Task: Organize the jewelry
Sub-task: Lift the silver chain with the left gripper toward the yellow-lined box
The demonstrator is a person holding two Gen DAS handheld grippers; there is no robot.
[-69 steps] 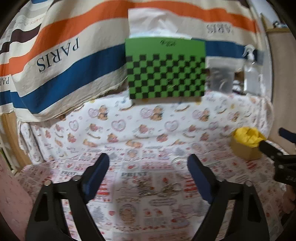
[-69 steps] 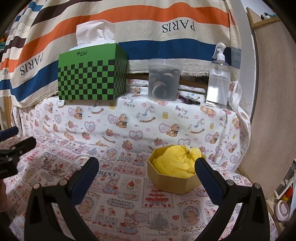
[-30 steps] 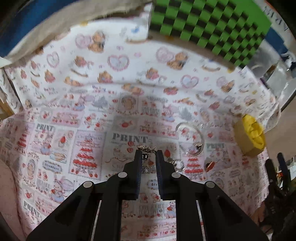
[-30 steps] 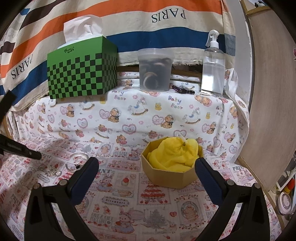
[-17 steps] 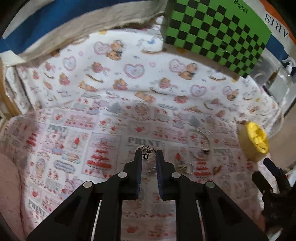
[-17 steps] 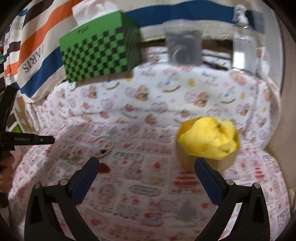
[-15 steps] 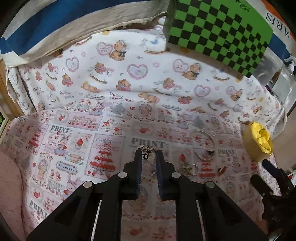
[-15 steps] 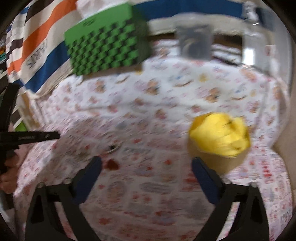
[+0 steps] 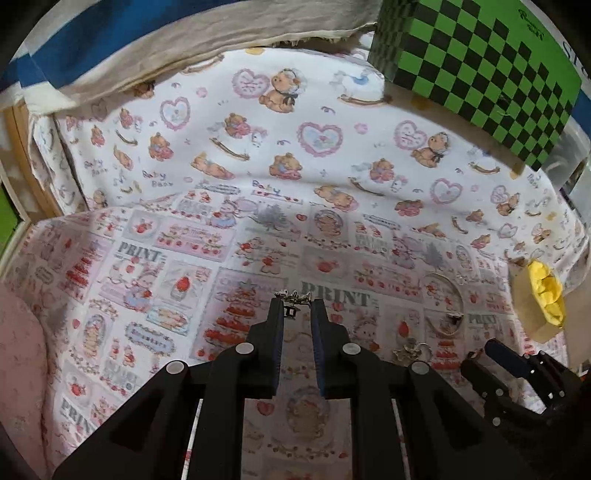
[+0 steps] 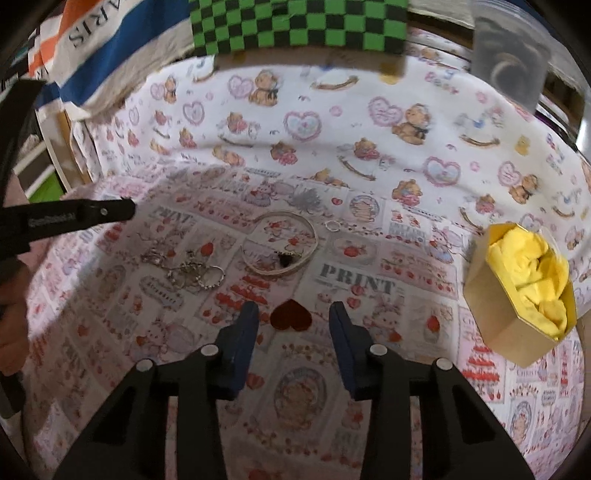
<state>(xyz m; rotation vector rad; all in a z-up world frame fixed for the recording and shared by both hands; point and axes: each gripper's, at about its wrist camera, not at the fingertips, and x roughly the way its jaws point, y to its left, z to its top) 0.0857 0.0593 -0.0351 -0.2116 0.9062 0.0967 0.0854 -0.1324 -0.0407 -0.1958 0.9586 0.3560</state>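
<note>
My left gripper (image 9: 294,302) is shut on a small silver chain piece (image 9: 293,295), held above the printed cloth. In the right wrist view its black finger (image 10: 92,216) reaches in from the left. My right gripper (image 10: 291,314) points down at the cloth with its jaws closing. A dark red heart charm (image 10: 290,315) lies between its fingertips, and the pads stand apart from it. Beyond it lie a silver bangle (image 10: 280,243), a small ring (image 10: 332,225) and a tangle of silver rings and chain (image 10: 192,273). A yellow-lined cardboard box (image 10: 517,291) stands at the right.
A green checkered tissue box (image 10: 295,26) and a clear plastic tub (image 10: 506,55) stand on the raised ledge behind. A striped PARIS cloth (image 10: 96,48) hangs at the back left. A hand (image 10: 11,321) shows at the left edge. The box (image 9: 543,306) sits at the cloth's right edge.
My right gripper tipped downward and swung left over the jewelry, its jaws narrowing around the red heart. My left gripper kept its hold on the chain piece and drifted slightly.
</note>
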